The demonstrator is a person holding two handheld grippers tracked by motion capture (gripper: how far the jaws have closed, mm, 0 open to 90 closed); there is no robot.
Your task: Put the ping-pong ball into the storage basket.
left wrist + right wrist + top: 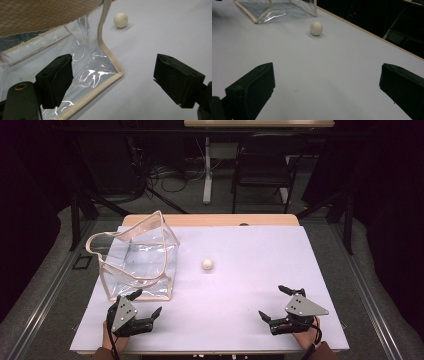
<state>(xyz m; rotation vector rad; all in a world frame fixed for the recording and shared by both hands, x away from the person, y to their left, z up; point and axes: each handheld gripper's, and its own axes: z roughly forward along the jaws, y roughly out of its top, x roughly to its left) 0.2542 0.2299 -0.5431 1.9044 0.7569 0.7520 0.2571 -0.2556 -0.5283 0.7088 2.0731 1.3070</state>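
Note:
A clear plastic bag (140,262) with beige trim and a beige strap stands open on the left of the white table (250,285). A small cream ball (207,264) lies on the table just right of the bag. My left gripper (147,303) is open near the table's front left, right at the bag's front corner (117,72); the ball (121,20) lies beyond it. My right gripper (272,302) is open at the front right, pointing toward the ball (316,28) and the bag (277,10), with nothing between its jaws.
A black chair (265,165) and a table leg (207,170) with cables stand on the floor behind the table. A wooden edge (210,220) runs along the table's far side. Bare white surface stretches between the ball and both grippers.

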